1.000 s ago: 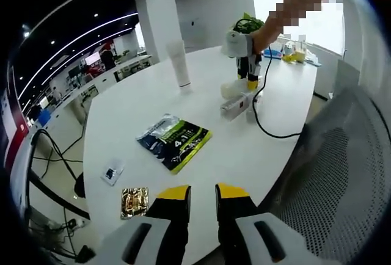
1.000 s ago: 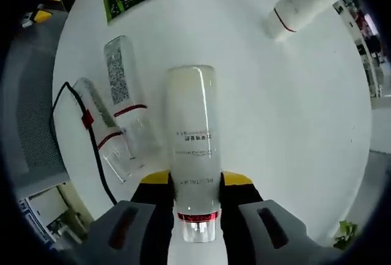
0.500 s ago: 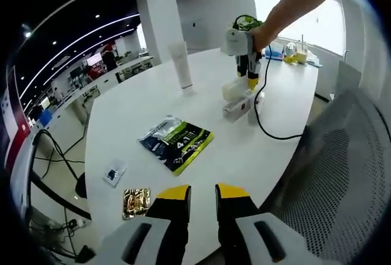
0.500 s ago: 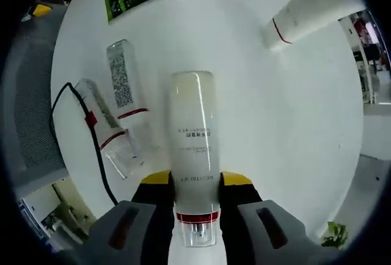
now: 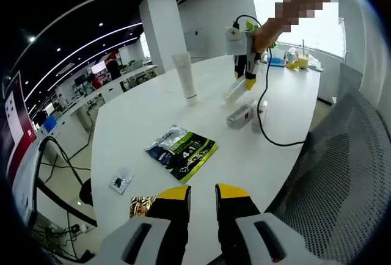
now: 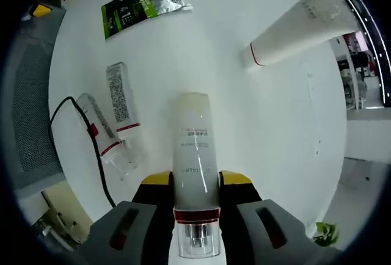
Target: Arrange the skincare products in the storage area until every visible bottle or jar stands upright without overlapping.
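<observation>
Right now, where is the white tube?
The white tube stands cap-down on the white table, upper centre in the left gripper view, left of the right gripper. In the right gripper view it shows upper right.

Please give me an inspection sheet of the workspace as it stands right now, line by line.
Surface: white table, round-edged, mostly bare.
Job's things: milky bottle lifted off the table; two clear bottles lying side by side; white tube standing on its cap.
Clutter: green foil pouch, gold sachet, small card.
Grippers: right gripper shut on the milky bottle near its red-banded neck; left gripper empty, jaws slightly apart, near the table edge.
Cables: black cable running beside the lying bottles.
Surroundings: grey mesh chair, open office with a white pillar.
</observation>
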`<action>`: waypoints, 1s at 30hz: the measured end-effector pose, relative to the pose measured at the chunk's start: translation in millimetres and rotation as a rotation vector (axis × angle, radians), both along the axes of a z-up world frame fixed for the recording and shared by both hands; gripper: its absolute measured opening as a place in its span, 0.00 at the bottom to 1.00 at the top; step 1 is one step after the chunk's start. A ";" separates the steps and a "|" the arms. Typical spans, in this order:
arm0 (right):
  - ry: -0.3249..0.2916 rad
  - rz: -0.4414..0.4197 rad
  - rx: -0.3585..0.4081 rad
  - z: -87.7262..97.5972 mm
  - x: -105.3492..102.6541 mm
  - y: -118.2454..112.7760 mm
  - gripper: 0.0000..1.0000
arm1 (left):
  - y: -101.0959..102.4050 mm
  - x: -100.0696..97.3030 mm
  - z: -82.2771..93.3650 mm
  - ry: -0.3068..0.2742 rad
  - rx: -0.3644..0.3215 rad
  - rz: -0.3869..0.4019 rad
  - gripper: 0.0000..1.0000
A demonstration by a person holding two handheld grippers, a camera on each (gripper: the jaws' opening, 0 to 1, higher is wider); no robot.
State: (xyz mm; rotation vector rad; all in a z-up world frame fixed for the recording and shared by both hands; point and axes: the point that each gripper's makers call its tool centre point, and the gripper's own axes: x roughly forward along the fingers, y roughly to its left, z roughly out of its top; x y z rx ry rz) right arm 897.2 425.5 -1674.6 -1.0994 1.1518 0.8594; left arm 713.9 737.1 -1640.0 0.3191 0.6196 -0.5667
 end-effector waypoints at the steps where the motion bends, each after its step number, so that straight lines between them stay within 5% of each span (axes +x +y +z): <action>1: -0.006 0.011 -0.005 2.8 0.4 1.4 0.23 | -0.1 -0.3 -0.5 0.003 0.004 -0.002 0.16; 15: -0.163 0.292 -0.085 47.2 6.0 44.6 0.23 | -1.3 1.3 7.9 -0.041 -0.010 -0.006 0.16; 30: -0.317 0.549 -0.137 90.2 -18.0 85.8 0.24 | -2.6 1.7 15.2 -0.062 -0.046 -0.004 0.16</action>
